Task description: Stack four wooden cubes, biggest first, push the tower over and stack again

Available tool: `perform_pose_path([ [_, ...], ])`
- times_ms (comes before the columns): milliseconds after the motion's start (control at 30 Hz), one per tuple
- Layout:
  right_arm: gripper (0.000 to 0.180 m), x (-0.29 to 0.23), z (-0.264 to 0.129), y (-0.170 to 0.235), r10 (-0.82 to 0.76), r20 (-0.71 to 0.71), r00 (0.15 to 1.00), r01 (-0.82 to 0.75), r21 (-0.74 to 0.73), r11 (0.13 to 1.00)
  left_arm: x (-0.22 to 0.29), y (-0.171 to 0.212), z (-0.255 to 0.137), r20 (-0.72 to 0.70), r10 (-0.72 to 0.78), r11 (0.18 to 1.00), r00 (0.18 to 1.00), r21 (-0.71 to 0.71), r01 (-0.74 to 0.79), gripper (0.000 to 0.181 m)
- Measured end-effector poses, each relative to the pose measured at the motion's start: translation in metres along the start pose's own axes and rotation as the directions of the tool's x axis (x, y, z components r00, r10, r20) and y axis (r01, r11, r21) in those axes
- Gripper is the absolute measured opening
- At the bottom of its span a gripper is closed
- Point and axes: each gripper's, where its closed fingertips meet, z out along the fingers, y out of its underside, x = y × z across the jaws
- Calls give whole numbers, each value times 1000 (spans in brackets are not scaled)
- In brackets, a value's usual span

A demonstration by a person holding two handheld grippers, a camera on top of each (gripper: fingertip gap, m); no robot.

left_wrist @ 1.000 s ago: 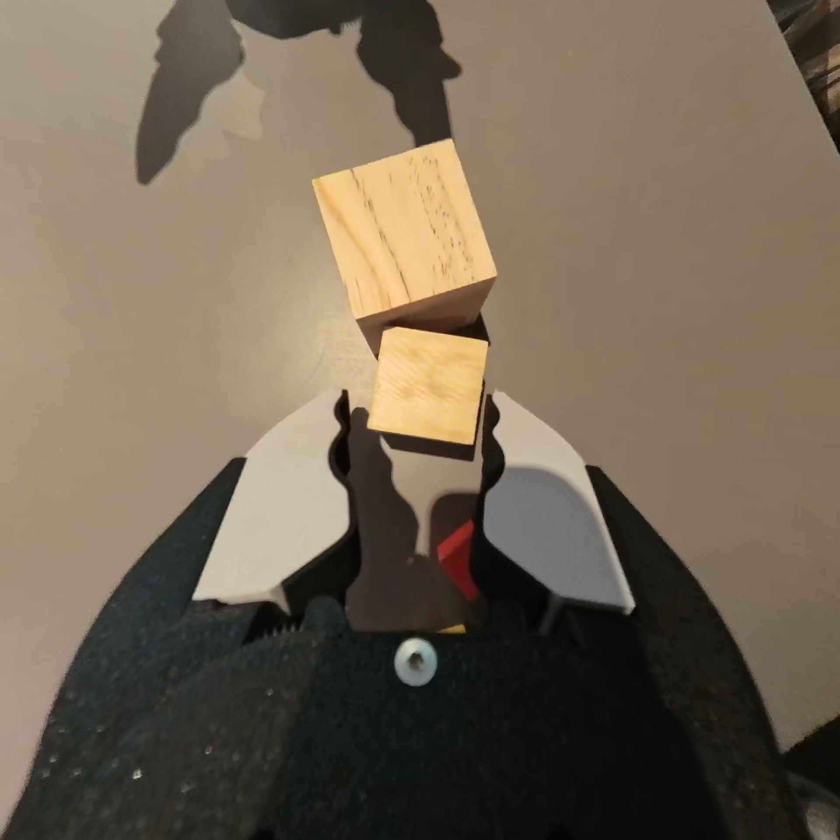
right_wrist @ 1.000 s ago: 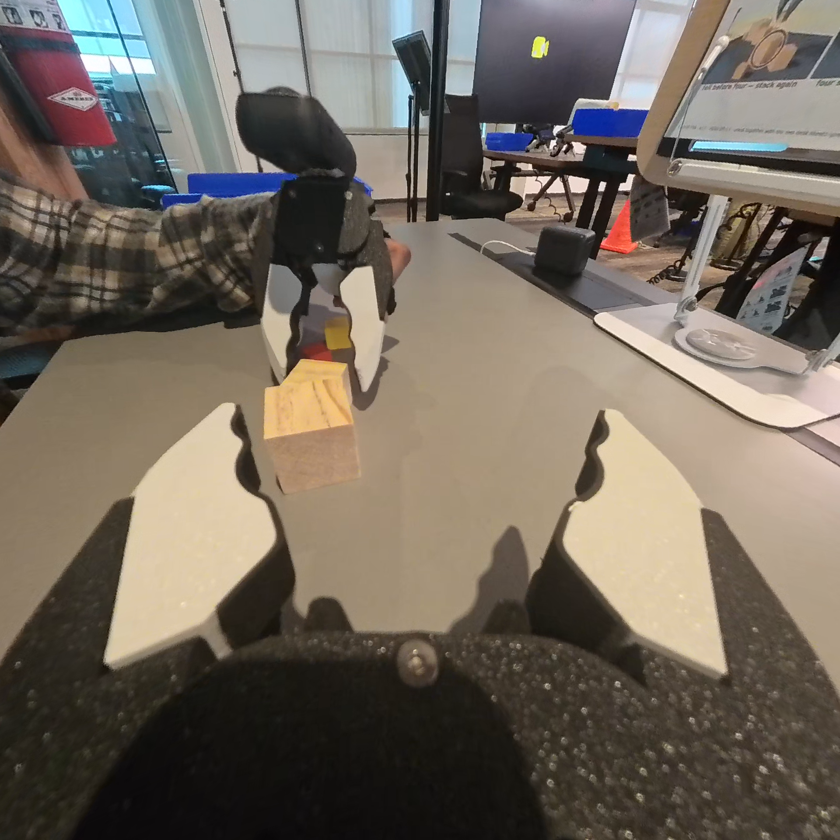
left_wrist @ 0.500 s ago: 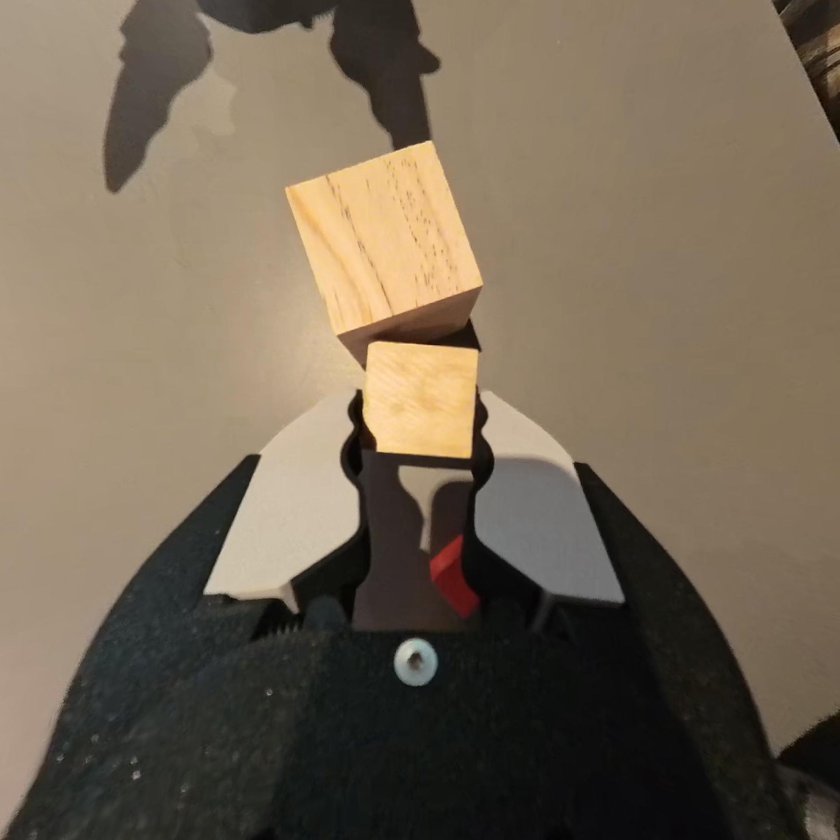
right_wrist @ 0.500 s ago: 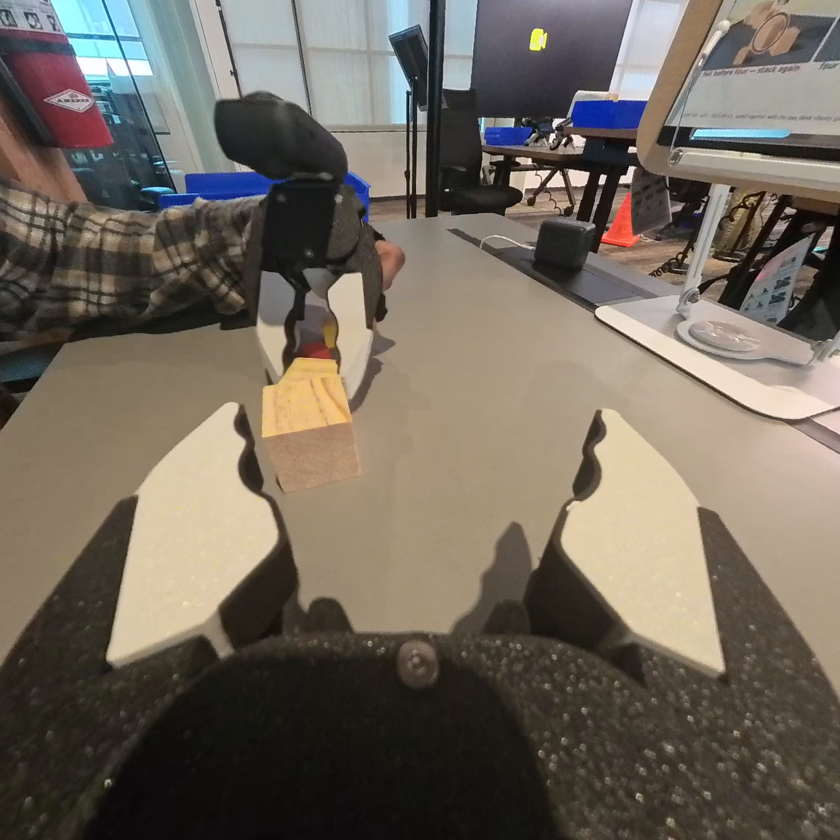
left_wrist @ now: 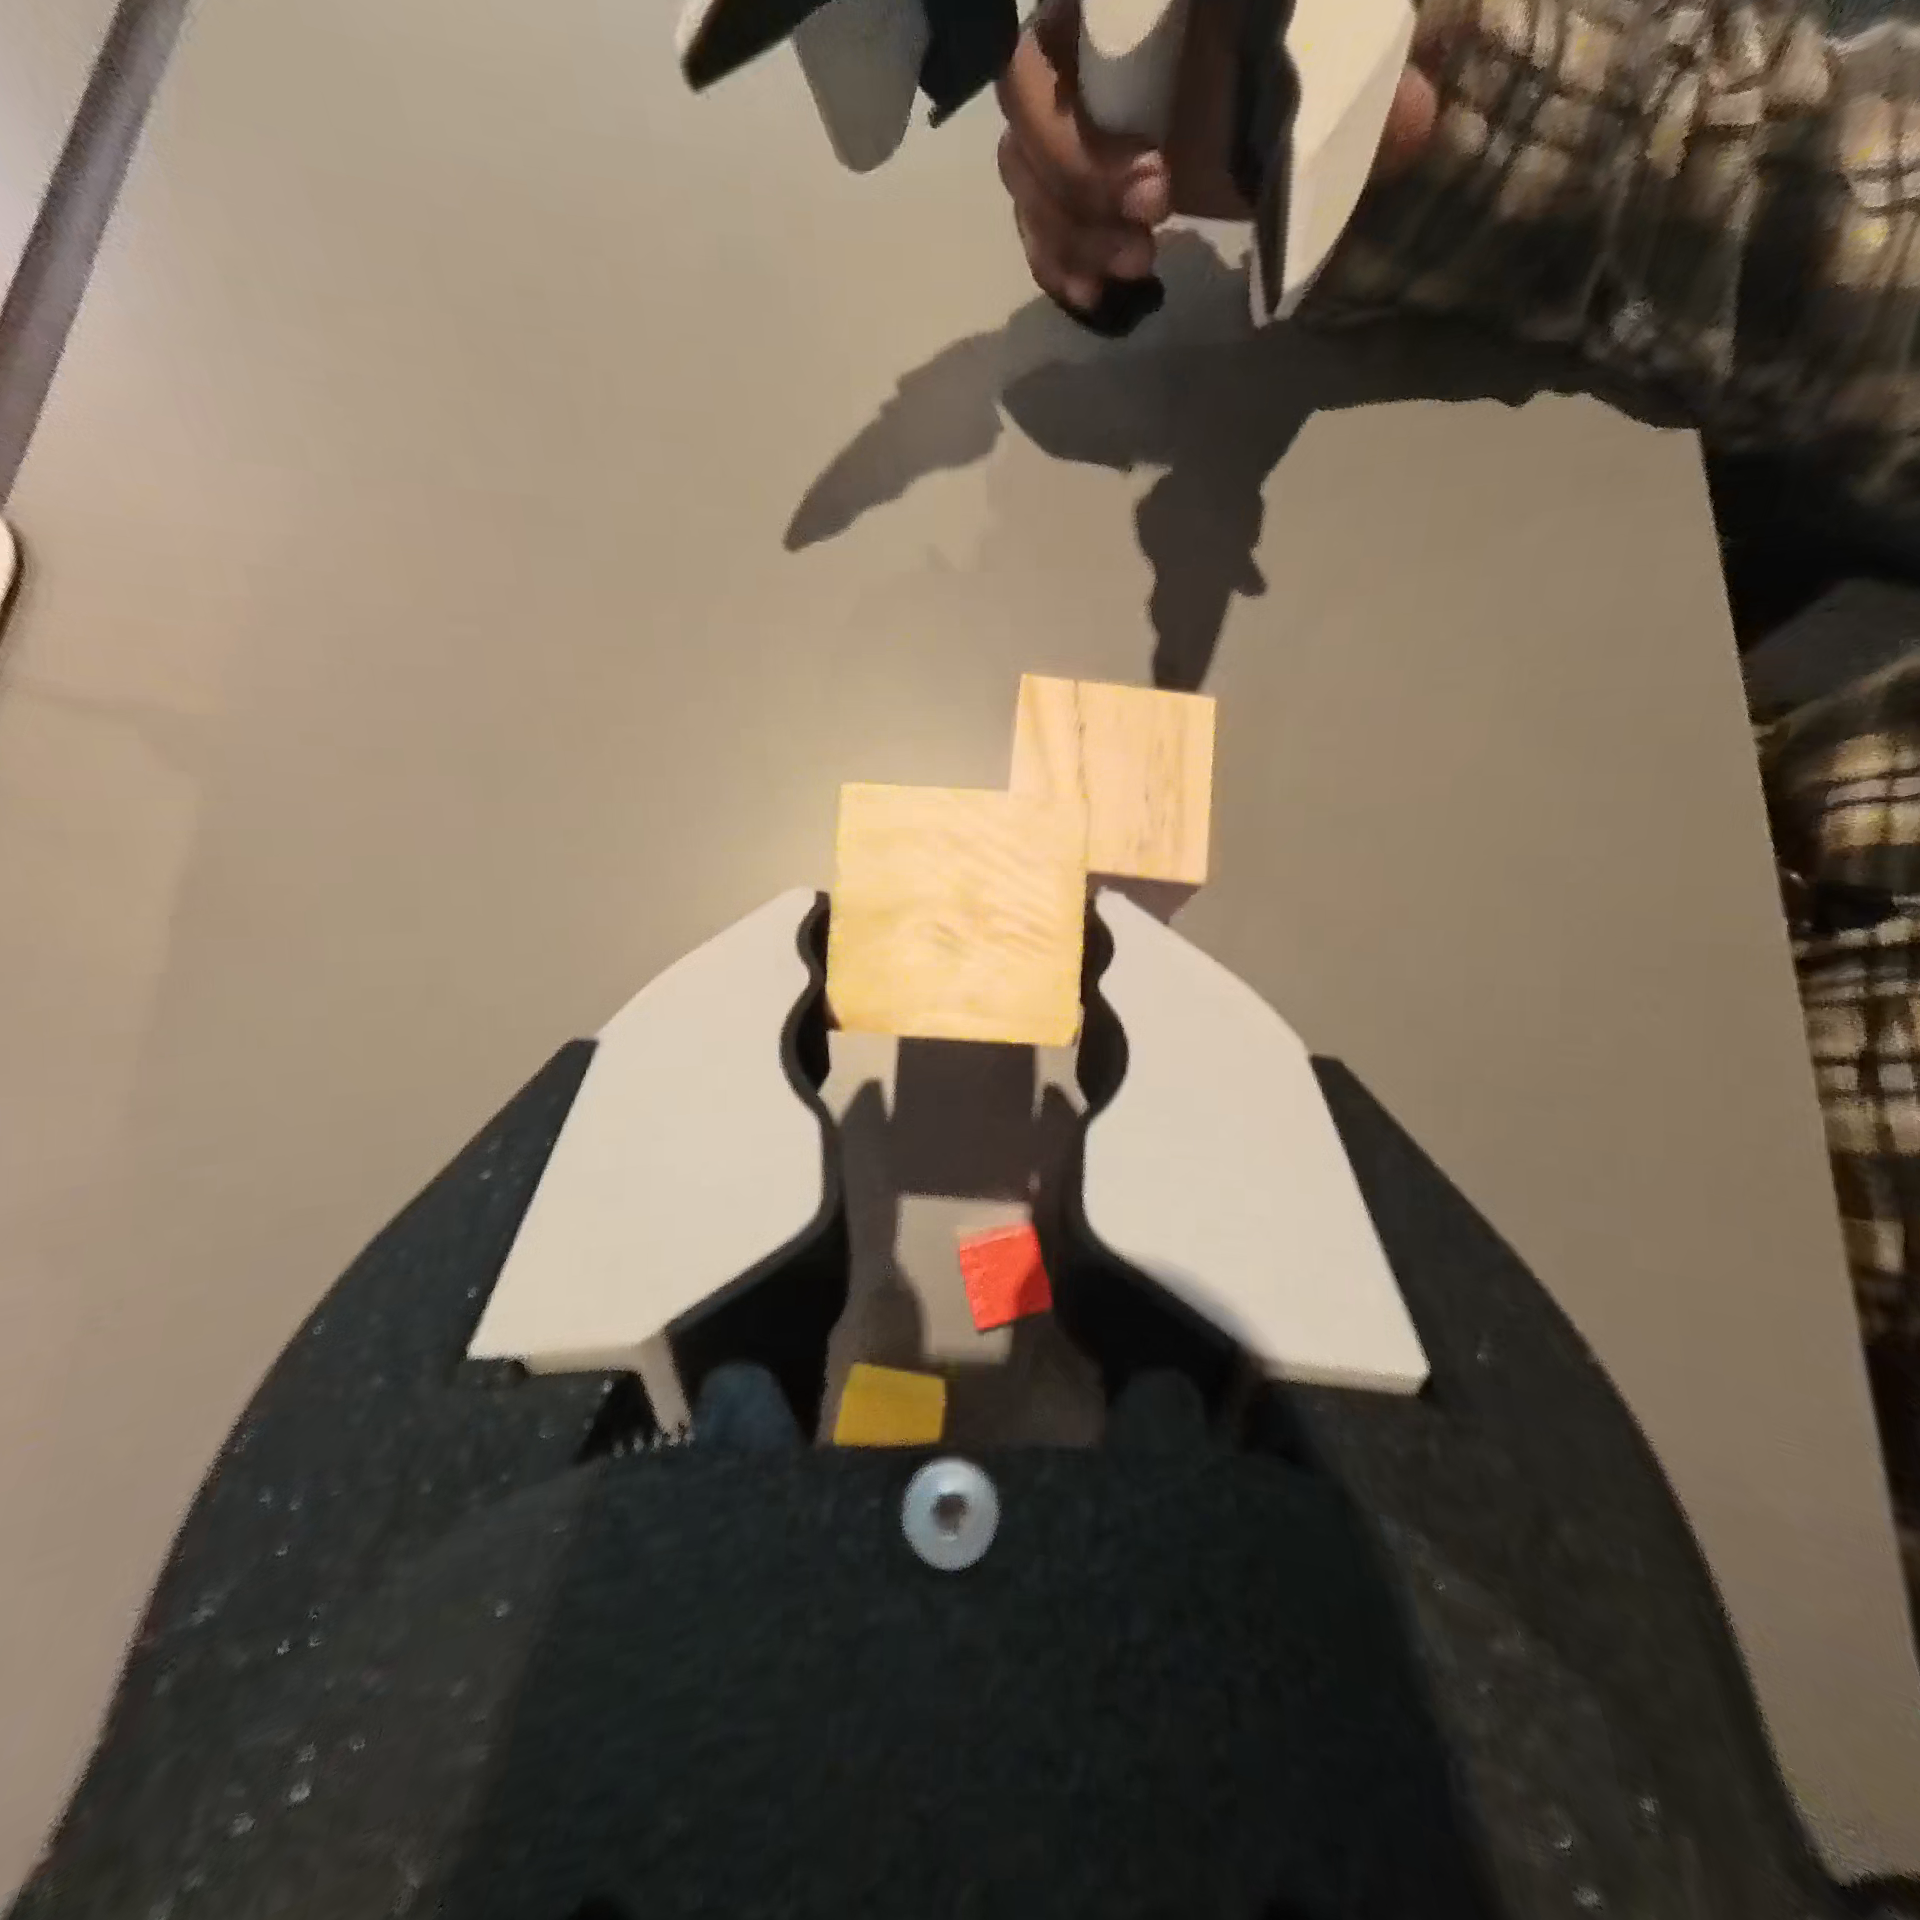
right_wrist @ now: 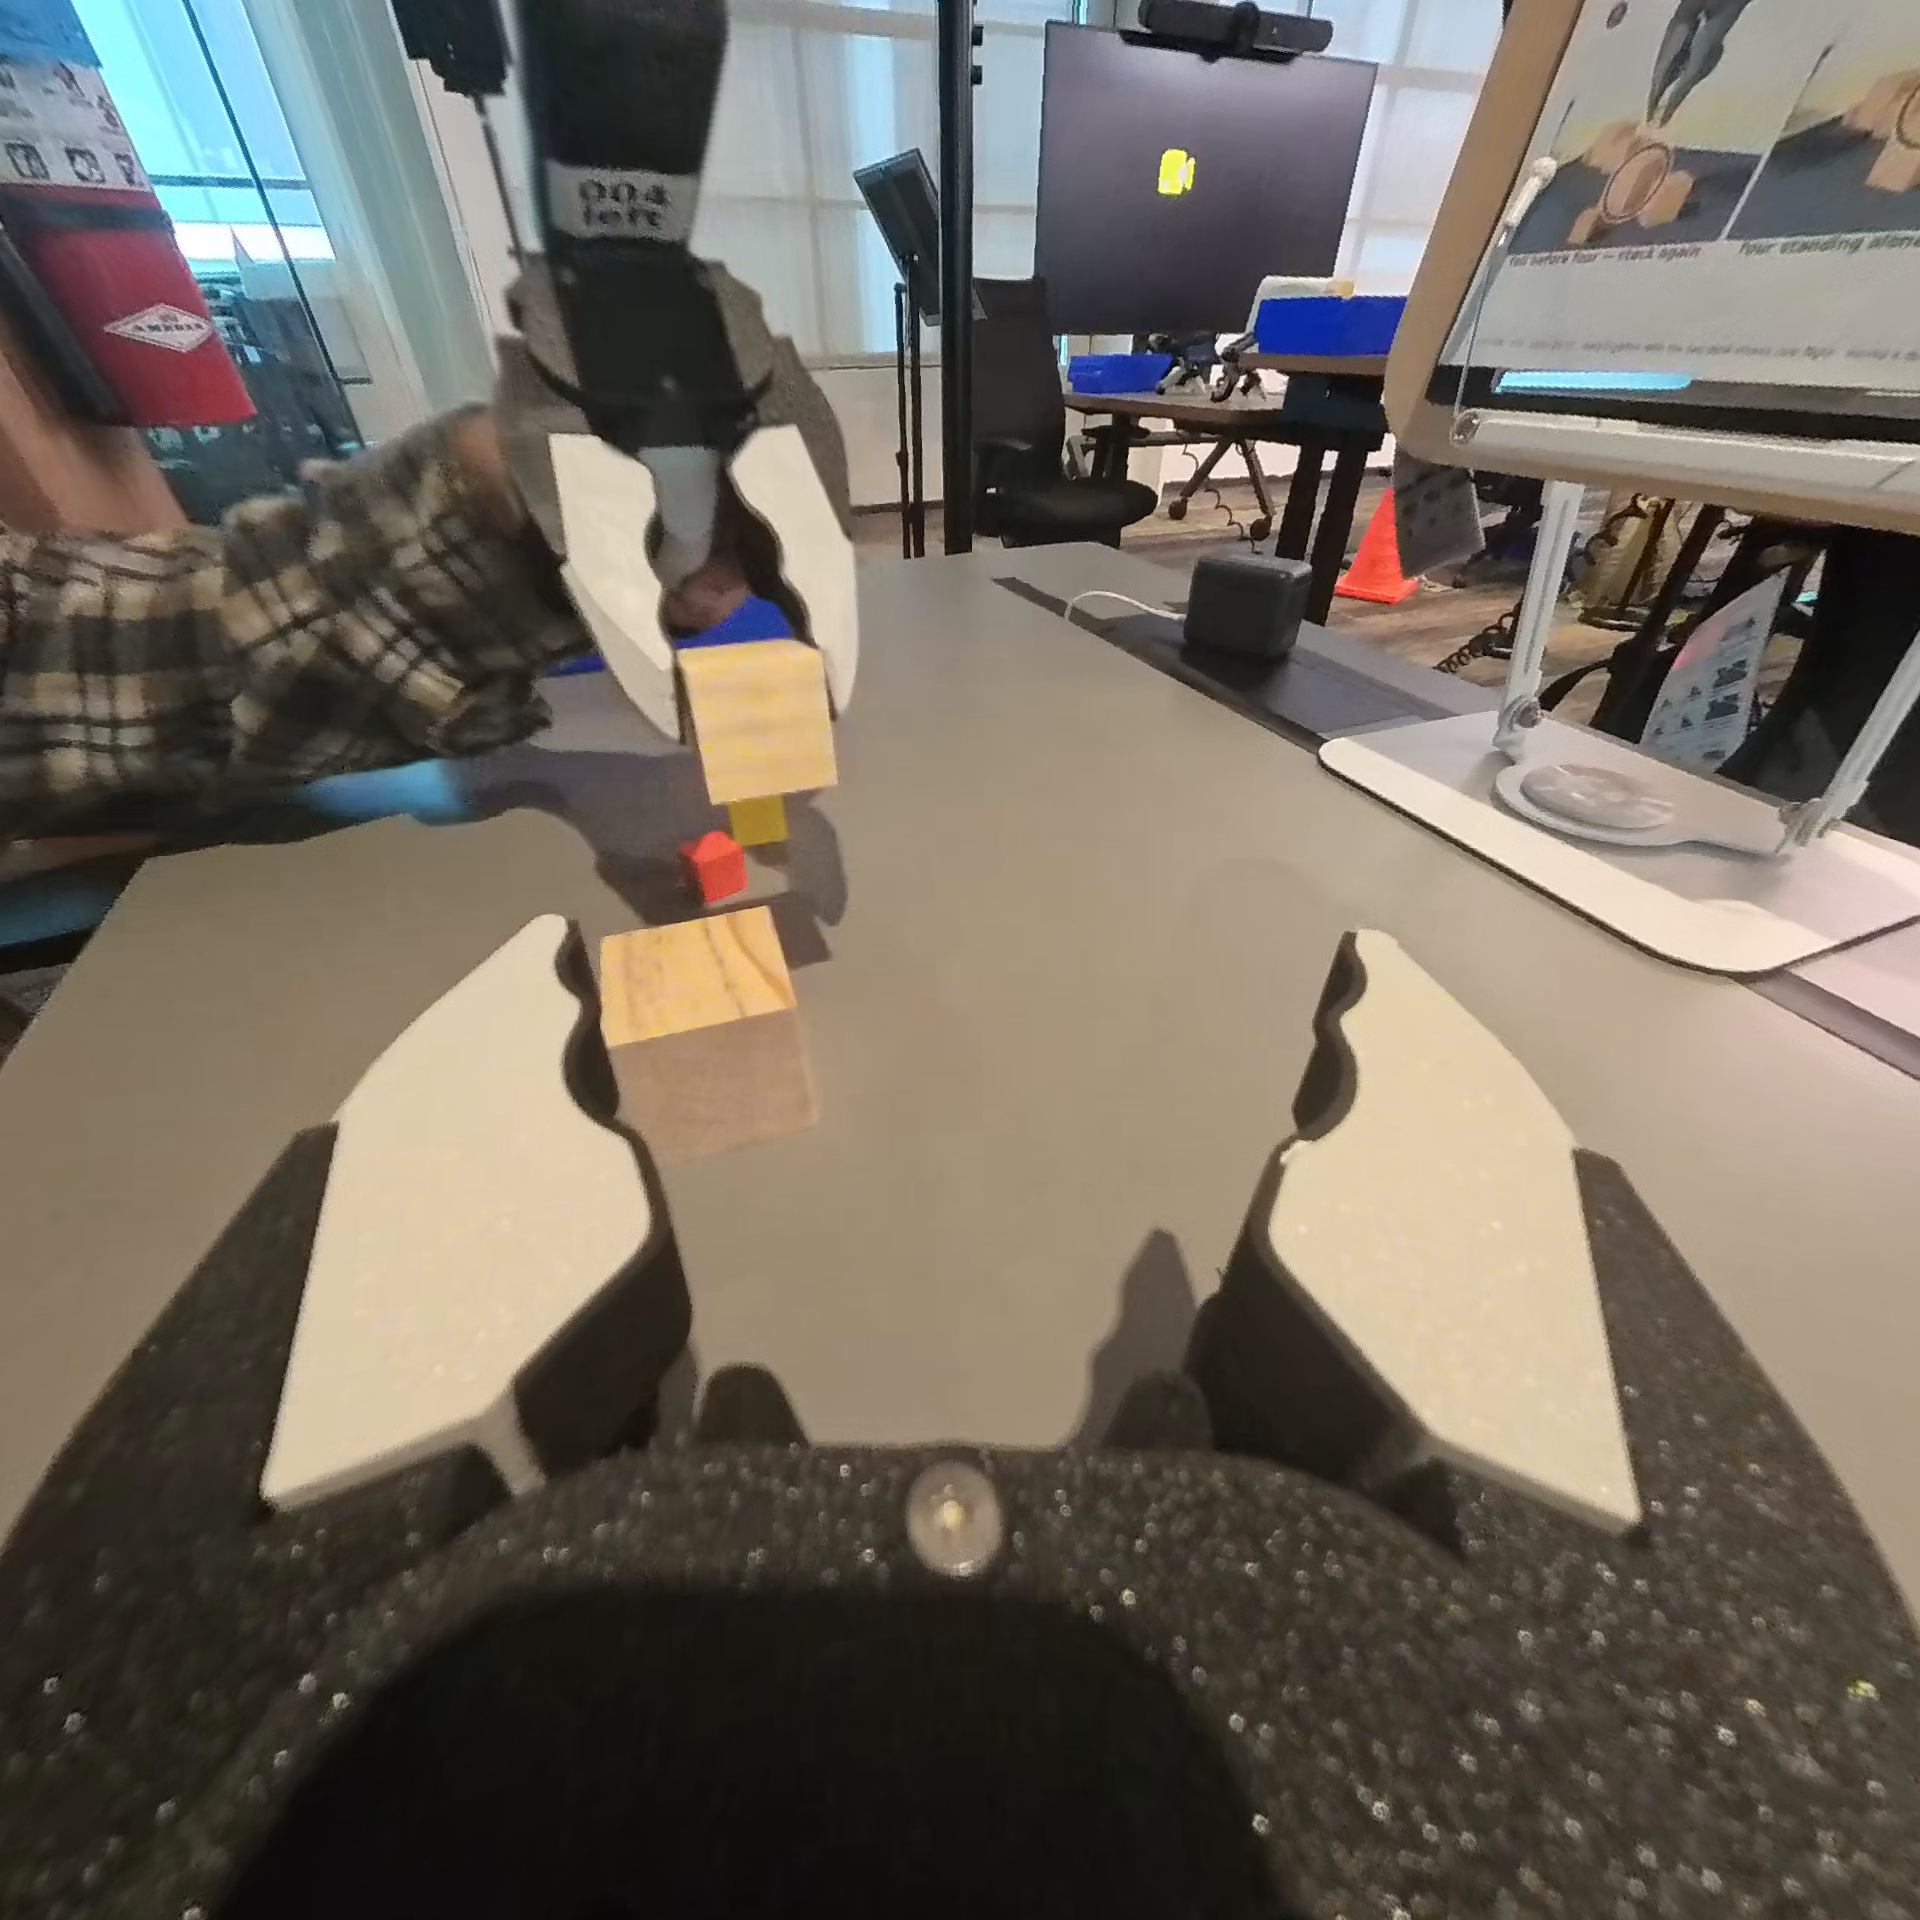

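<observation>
My left gripper (left_wrist: 956,904) is shut on a medium plain wooden cube (left_wrist: 956,914) and holds it in the air, well above the grey table (left_wrist: 416,623). In the right wrist view the held cube (right_wrist: 764,717) hangs between the left gripper's fingers (right_wrist: 613,582). The biggest wooden cube (left_wrist: 1138,790) stands on the table, just past the held one. A small red cube (left_wrist: 1003,1273) and a yellow cube (left_wrist: 891,1405) lie on the table below my left gripper. My right gripper (right_wrist: 956,935) is open and empty, its left finger close beside the biggest cube (right_wrist: 707,1023).
A tablet on a stand (right_wrist: 1662,260) with a white base (right_wrist: 1621,831) stands at the right. A small dark box with a cable (right_wrist: 1242,613) sits at the far table edge. A person's plaid sleeve (right_wrist: 260,644) reaches in from the left.
My left gripper closed on the medium cube and lifted it off the table. The red and yellow cubes now show fully. My right gripper stayed open and came closer to the biggest cube.
</observation>
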Motion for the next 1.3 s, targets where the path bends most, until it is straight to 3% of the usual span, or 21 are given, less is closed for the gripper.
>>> perform_pose_path([
  [200, 127, 0, -5, -4, -5, -12, 1000, 5, 11, 1000, 31, -26, 23, -41, -51, 999, 998, -5, 51, 45],
  [667, 124, 1, -15, -8, 2, -16, 1000, -2, 36, 999, 34, -14, 53, -19, -14, 988, 1000, -152, 11, 45],
  [1300, 122, 0, -13, -6, 13, -6, 1000, -12, 30, 999, 36, -11, 58, -16, 35, 984, 999, -174, -37, 45],
])
